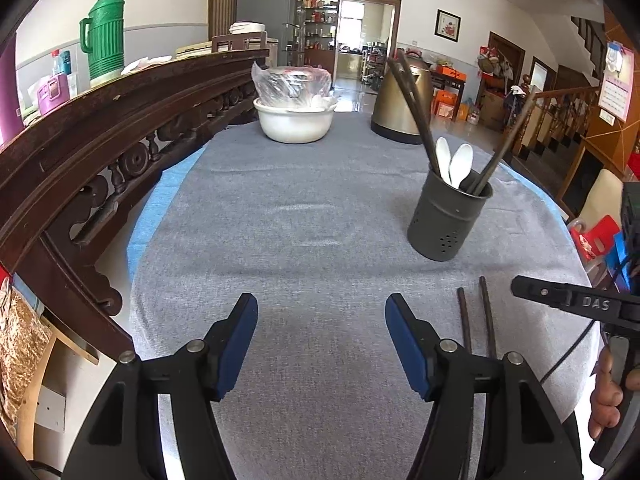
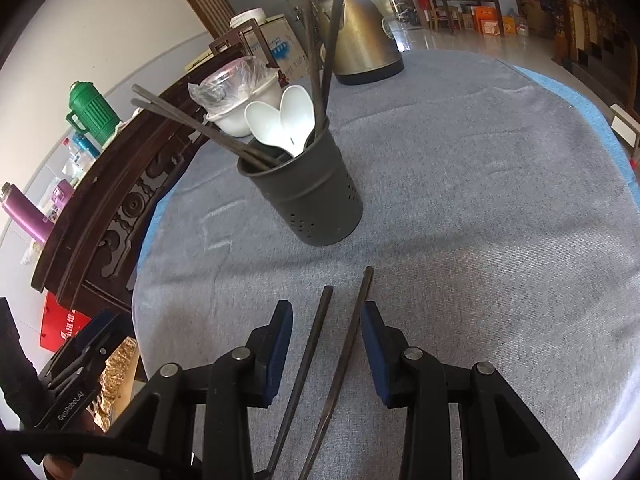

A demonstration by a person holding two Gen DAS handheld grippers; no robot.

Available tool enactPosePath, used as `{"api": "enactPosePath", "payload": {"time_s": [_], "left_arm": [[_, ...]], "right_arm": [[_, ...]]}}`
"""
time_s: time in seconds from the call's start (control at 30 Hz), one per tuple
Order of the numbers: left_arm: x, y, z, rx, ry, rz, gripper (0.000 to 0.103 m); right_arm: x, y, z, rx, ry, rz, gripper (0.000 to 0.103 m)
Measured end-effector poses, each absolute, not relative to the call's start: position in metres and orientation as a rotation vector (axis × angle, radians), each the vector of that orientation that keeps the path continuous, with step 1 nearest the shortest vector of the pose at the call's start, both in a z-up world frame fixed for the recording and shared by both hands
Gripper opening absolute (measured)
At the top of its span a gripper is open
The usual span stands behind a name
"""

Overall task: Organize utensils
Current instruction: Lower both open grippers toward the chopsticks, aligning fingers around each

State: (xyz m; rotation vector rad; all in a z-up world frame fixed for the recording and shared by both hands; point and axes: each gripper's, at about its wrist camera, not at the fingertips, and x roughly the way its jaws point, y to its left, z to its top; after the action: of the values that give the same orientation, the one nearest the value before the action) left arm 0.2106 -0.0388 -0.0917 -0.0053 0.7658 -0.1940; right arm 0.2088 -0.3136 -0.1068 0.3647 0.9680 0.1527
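Chopsticks, two thin dark wooden ones [image 1: 476,316], flat on grey cloth just right of wide-open, empty left gripper [image 1: 322,346], short of dark perforated metal holder [image 1: 448,216]. From right wrist: same pair [image 2: 336,344] between parted, empty right gripper [image 2: 326,354] pads. Could pinch only one, since tips splay unevenly.

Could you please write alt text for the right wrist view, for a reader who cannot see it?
The open right gripper straddles two dark chopsticks lying loose on the grey tablecloth, its fingers not touching them. Beyond stands a dark perforated utensil holder with more chopsticks and two white spoons; a kettle and covered bowl sit behind.
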Motion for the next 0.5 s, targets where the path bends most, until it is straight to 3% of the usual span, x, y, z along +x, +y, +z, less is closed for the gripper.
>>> {"api": "enactPosePath", "payload": {"time_s": [0.4,0.5], "left_arm": [[0.210,-0.065,-0.095,0.038,0.803,-0.256,0.067],[0.210,-0.068,-0.096,0.042,0.815,-0.263,0.067]], "right_arm": [[0.226,-0.315,-0.130,0.331,1.065,0.101,0.034],[0.236,-0.314,-0.140,0.323,1.101,0.085,0.026]]}}
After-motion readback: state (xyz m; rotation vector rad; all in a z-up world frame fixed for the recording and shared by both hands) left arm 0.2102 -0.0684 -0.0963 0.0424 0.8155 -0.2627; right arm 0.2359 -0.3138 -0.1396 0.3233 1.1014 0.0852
